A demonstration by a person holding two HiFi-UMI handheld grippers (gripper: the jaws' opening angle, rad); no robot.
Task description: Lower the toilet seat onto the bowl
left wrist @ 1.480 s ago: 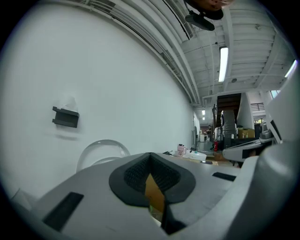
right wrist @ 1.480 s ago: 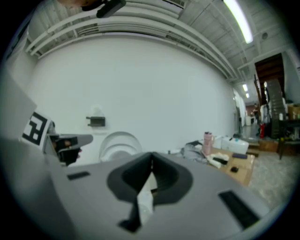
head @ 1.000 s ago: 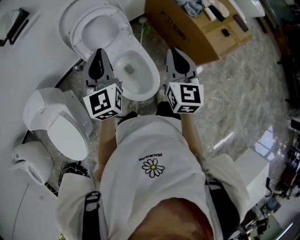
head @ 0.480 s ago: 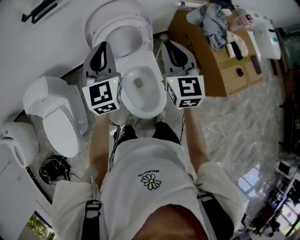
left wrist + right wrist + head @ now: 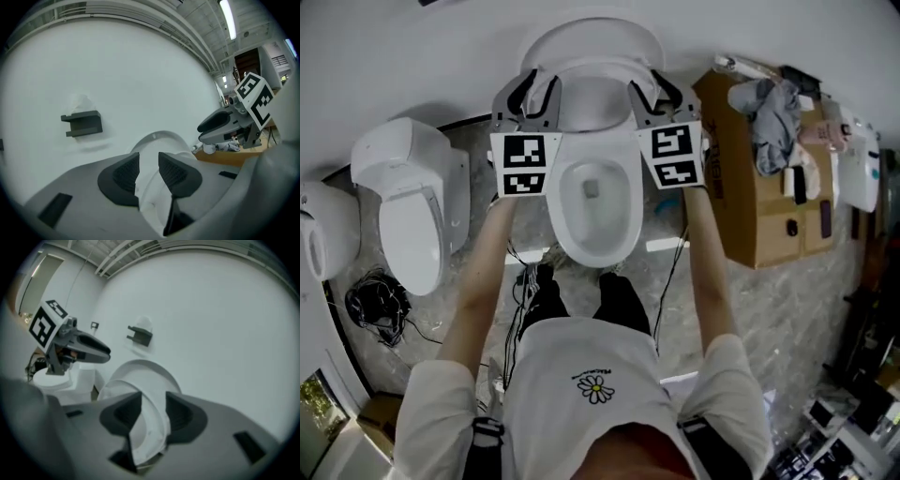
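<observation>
Here, a person in a white T-shirt (image 5: 596, 412) stood over an open toilet bowl (image 5: 592, 251), arms stretched toward the far wall (image 5: 412, 56), a two-jaw gripper in each hand. The toilet seat (image 5: 151, 425) stood raised at the far end of the bowl, upright in front of the lid (image 5: 591, 33), which leaned on the wall.

The left gripper (image 5: 531, 91) reached the seat's left side and the right gripper (image 5: 654, 91) its right side, with the bowl's opening between them. Both grippers' jaws had just been opening and stood apart. Each gripper's own view showed the seat's white rim running between its dark ribbed pads; no firm clamp on the rim could be made out. The marker cubes on the two grippers sat level with the far part of the bowl.

A second toilet (image 5: 411, 225), its lid down, stood just left of the first, and a tangle of dark cables (image 5: 373, 307) lay on the floor near it. To the right, a cardboard box (image 5: 750, 216) held a heap of clothes (image 5: 773, 117). A dark bracket (image 5: 83, 124) was fixed to the wall above the seat.
</observation>
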